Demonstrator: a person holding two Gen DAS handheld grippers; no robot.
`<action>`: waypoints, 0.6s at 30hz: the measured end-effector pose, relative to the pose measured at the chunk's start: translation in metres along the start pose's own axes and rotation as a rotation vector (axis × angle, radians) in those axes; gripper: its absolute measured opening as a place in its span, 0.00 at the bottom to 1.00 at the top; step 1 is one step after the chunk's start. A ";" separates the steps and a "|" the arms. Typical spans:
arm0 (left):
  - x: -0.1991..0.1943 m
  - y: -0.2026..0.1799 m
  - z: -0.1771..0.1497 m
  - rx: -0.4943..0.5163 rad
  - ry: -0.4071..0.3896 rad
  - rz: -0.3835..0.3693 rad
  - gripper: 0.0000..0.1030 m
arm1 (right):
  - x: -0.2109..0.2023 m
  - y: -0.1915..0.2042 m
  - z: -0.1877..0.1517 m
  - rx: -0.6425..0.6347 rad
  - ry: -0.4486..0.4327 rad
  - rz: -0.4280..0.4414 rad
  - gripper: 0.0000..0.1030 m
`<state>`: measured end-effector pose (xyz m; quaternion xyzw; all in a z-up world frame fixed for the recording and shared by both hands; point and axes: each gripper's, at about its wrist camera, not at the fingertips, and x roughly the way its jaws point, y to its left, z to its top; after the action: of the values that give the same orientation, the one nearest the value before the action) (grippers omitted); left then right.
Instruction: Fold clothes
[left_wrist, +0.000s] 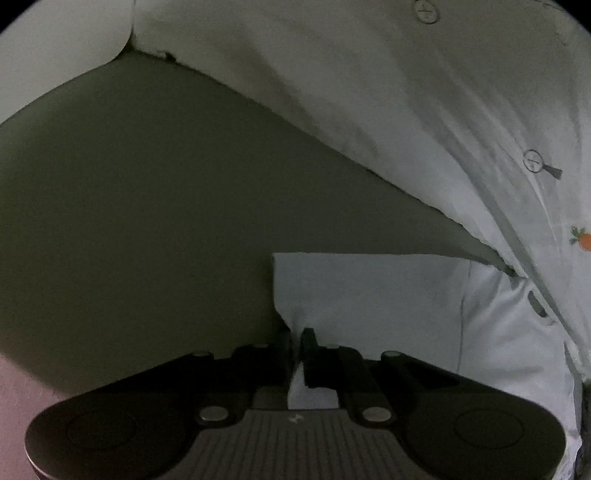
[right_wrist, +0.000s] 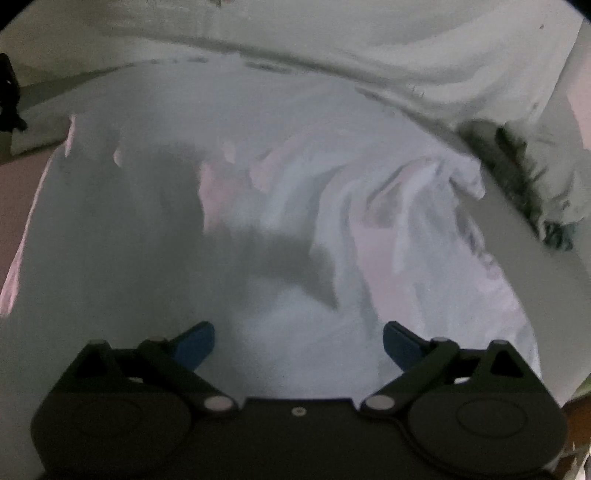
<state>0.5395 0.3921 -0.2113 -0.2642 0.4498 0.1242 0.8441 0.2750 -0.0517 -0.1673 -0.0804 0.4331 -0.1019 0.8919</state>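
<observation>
In the left wrist view my left gripper (left_wrist: 295, 336) is shut on the near edge of a pale white-blue folded cloth (left_wrist: 369, 295), and white fabric shows in the narrow slit between its black fingers (left_wrist: 309, 354). A larger white buttoned garment (left_wrist: 406, 110) with a small orange print drapes across the top and right. In the right wrist view my right gripper (right_wrist: 299, 343) stands open, its blue pads (right_wrist: 195, 343) wide apart just above a rumpled white garment (right_wrist: 295, 166) that fills the view. Nothing sits between those pads.
A dark olive surface (left_wrist: 147, 203) lies left of the folded cloth, with a pinkish surface (left_wrist: 14, 406) at the lower left. In the right wrist view are a pink surface (right_wrist: 18, 192) at left, a pale curved band (right_wrist: 517, 236) and a dark fuzzy patch (right_wrist: 517, 162) at right.
</observation>
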 end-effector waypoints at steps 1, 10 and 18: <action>-0.003 -0.003 -0.003 0.017 -0.014 0.034 0.16 | -0.003 -0.006 -0.002 0.001 -0.020 -0.006 0.96; -0.100 0.021 -0.119 0.102 0.072 -0.185 0.70 | -0.007 -0.146 -0.044 0.169 -0.047 -0.112 0.88; -0.145 0.045 -0.252 -0.012 0.213 -0.285 0.87 | 0.014 -0.267 -0.086 0.273 0.025 -0.086 0.79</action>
<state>0.2625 0.2927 -0.2213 -0.3419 0.4941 -0.0226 0.7990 0.1857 -0.3180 -0.1688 0.0246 0.4224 -0.1989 0.8840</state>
